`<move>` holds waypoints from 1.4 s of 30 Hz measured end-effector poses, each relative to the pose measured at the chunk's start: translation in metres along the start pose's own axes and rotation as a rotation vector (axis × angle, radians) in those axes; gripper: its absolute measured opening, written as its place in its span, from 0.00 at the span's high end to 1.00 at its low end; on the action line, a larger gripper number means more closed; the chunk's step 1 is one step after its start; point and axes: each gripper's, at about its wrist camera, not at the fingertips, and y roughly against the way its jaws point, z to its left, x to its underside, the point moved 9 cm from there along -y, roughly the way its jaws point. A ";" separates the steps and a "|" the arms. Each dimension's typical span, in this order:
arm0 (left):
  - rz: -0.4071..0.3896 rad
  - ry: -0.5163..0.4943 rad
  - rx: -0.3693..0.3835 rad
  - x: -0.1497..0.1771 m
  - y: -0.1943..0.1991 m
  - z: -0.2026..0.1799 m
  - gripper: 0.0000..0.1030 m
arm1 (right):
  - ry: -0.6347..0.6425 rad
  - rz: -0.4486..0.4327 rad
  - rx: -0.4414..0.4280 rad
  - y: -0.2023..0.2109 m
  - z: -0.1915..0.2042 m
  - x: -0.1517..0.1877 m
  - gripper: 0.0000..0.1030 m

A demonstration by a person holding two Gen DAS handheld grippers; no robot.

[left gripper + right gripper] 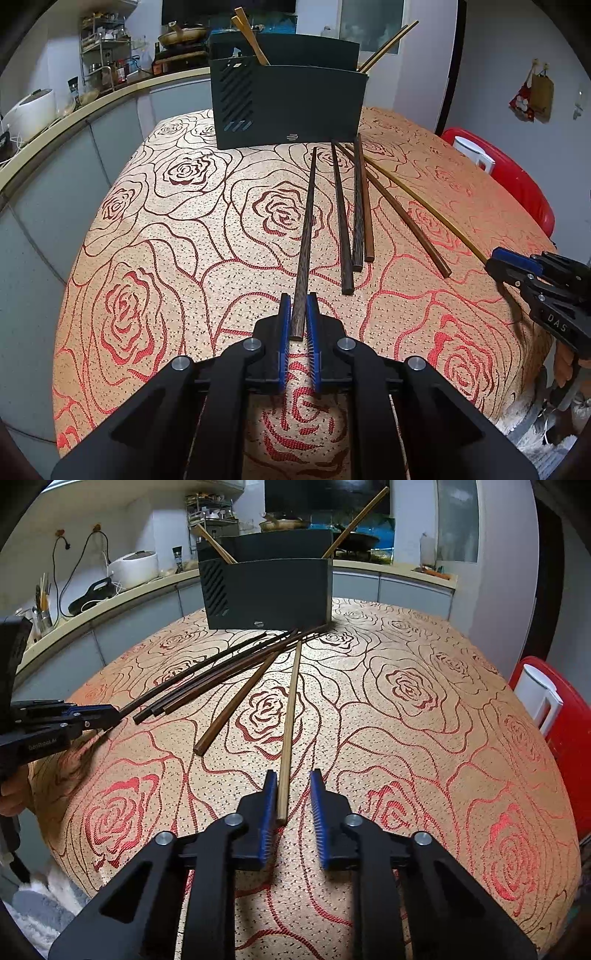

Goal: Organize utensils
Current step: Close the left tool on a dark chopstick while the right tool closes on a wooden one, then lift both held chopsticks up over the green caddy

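The left tongs (298,306) are closed on the near end of a dark chopstick (307,236), both blue pads pressing its sides; the stick runs straight ahead from them toward the holder (288,105). The right tongs (293,786) stand a little apart around the near end of a pale chopstick (289,723): the left pad lies against it, while a gap shows at the right pad, so the stick is not clamped.

Between the two tongs lie four more chopsticks on the counter (147,258): three close together (352,206) just right of the left tongs' stick, and a brown one (406,221) angled toward the right tongs. That makes six sticks on the cloth.

The holder stands ahead of both tongs at the far side. Sticks lean out of it at both ends; its wall hides their lower parts, so how many it holds is unclear. In the left view, the right tongs' pads are seen side-on and the pale stick's end is hidden behind them.
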 end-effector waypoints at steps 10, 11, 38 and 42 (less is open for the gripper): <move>-0.025 0.006 -0.031 -0.005 0.011 0.008 0.93 | -0.005 0.017 -0.012 0.001 0.000 -0.001 0.94; -0.030 0.006 -0.033 -0.006 0.013 0.009 0.93 | -0.021 0.021 -0.019 0.002 -0.002 -0.002 0.94; -0.305 -0.141 -0.161 -0.108 0.130 0.021 0.93 | -0.079 -0.284 -0.083 0.116 -0.037 -0.136 0.94; -0.330 -0.142 -0.156 -0.128 0.136 0.022 0.93 | -0.078 -0.310 -0.090 0.119 -0.038 -0.152 0.94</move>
